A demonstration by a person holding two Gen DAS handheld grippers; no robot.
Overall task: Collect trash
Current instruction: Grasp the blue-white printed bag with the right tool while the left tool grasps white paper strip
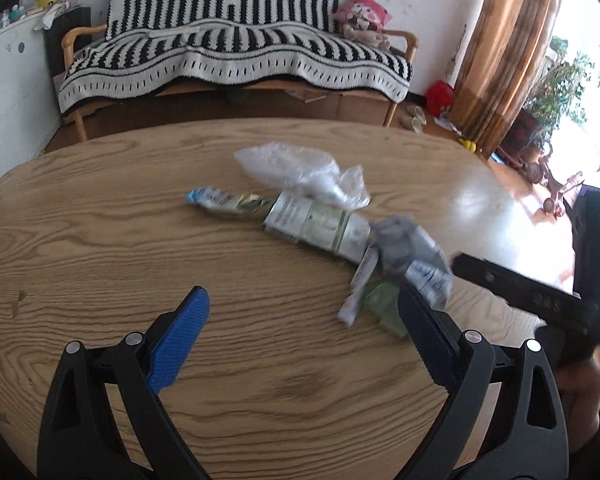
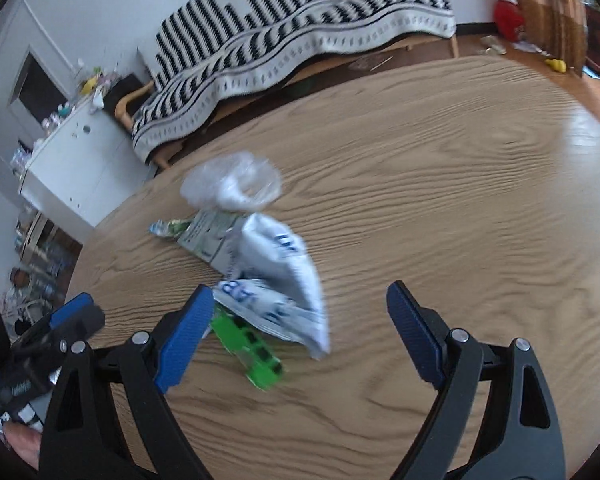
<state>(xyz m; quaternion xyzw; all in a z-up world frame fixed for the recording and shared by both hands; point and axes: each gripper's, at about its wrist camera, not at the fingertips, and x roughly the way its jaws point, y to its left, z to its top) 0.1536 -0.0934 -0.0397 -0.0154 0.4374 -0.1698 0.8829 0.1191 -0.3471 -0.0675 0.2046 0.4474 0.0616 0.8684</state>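
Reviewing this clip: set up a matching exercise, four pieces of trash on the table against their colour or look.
Things:
1. plastic bag
2. carton
3. crumpled wrapper
4. flat packet

Looks:
A. bright green with dark squares
B. white with blue print
C. clear and crinkled
D. boxy, pale grey-green panels

Pairs: 1-C, 2-D, 3-B, 4-A

Glossy wood-grain table [image 1: 100,240]; crinkled clear plastic bag [image 1: 300,168].
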